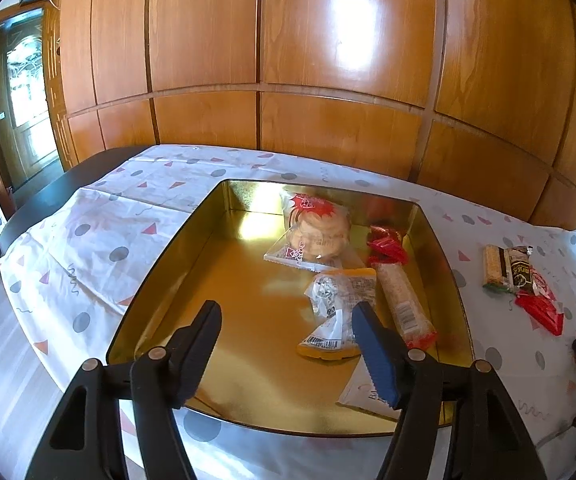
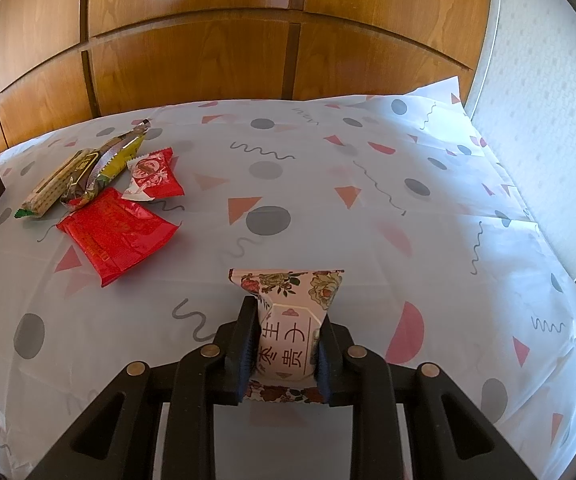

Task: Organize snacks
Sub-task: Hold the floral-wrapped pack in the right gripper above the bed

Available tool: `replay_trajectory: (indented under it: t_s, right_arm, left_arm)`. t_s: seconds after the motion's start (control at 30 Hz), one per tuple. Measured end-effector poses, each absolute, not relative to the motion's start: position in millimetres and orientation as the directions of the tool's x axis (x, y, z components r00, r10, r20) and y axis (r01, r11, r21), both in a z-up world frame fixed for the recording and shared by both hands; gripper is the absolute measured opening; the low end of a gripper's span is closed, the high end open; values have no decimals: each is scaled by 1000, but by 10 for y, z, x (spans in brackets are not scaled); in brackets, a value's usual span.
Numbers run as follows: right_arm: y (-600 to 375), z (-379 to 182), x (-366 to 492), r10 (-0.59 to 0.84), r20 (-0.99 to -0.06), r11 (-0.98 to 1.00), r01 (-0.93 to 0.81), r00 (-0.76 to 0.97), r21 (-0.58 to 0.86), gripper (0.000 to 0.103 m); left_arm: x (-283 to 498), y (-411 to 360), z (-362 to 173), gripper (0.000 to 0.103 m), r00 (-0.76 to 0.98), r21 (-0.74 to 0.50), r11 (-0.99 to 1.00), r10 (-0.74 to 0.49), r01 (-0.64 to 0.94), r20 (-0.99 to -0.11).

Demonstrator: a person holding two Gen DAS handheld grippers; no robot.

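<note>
Resting on a surface (image 1: 87,240) draped in a white cloth printed with grey dots and pink triangles, a shallow rectangular gold metal tin (image 1: 159,280) holds several snacks. A round pastry in a clear wrapper with a red starburst label (image 1: 312,232) lies toward the far wall of the tin. A long, narrow pale bar in clear film with red ends (image 1: 402,304) lies along the right wall, its long axis running from the near right corner toward the far edge. Just left of it lies a crumpled clear-and-yellow packet (image 1: 336,312), its long axis roughly parallel to the bar. A small red wrapper (image 1: 386,246) sits at the bar's far end.

Left tongs (image 1: 288,356) hang over the near part of the tin, jaws apart, with nothing between them.

Right tongs (image 2: 288,348) are clamped on a pink floral-printed packet with dark characters (image 2: 292,320), gripped across its width; its long axis points away from the camera, the far end flaring above the cloth.

Outside the tin, grouped near one another on the cloth: a flat red foil packet (image 2: 117,232), a small red-and-white sachet (image 2: 155,178), a brown cracker bar (image 2: 57,188) and a yellow-green wrapped bar (image 2: 115,164), the last two lying side by side on a diagonal.
</note>
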State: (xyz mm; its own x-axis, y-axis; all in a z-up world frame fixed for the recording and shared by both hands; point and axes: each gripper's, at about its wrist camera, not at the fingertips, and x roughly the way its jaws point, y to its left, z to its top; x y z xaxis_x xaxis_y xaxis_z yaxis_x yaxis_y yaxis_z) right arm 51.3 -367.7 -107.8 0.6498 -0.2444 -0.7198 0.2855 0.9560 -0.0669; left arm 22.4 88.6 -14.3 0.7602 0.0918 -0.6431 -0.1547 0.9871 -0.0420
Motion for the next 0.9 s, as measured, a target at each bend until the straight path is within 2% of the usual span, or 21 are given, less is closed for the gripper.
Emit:
replay_trajectory:
  t_s: [0.9]
  right_arm:
    - [-3574,-965,465,-201,-774,962,270,600,-40,23]
  left_arm:
    - [218,834,-181,71,754,-26,989,94,-145,-651]
